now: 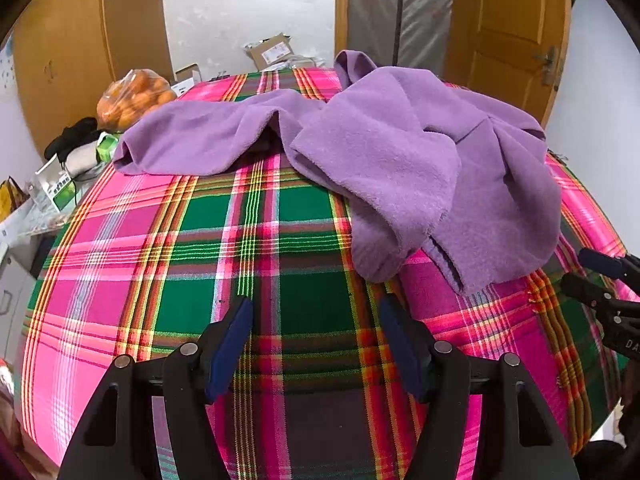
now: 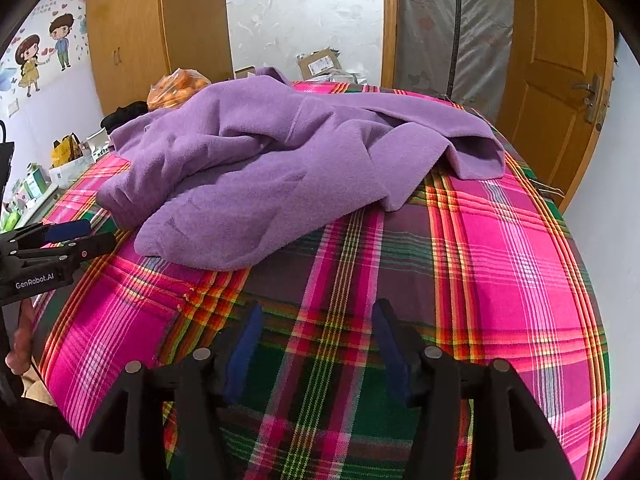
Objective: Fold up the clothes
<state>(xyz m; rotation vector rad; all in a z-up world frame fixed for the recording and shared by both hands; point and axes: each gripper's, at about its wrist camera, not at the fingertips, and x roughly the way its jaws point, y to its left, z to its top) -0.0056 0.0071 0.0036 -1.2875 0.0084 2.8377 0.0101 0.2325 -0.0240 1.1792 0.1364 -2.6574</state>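
Note:
A purple fleece garment (image 1: 380,152) lies crumpled on a plaid pink and green cloth (image 1: 256,248) that covers the table. In the right wrist view the same garment (image 2: 272,168) fills the far half of the plaid cloth (image 2: 500,272), one sleeve reaching right. My left gripper (image 1: 316,312) hovers open over bare cloth, short of the garment's near edge, nothing between its blue pads. My right gripper (image 2: 318,316) is also open above bare cloth, in front of the garment. Each gripper shows at the side of the other's view: the right gripper (image 1: 596,276), the left gripper (image 2: 84,236).
A bag of oranges (image 1: 134,98) sits at the far left corner of the table. Boxes and small packages (image 1: 60,184) crowd a surface to the left. Cardboard boxes (image 1: 272,50) stand behind the table. A wooden door (image 2: 560,92) is at the right.

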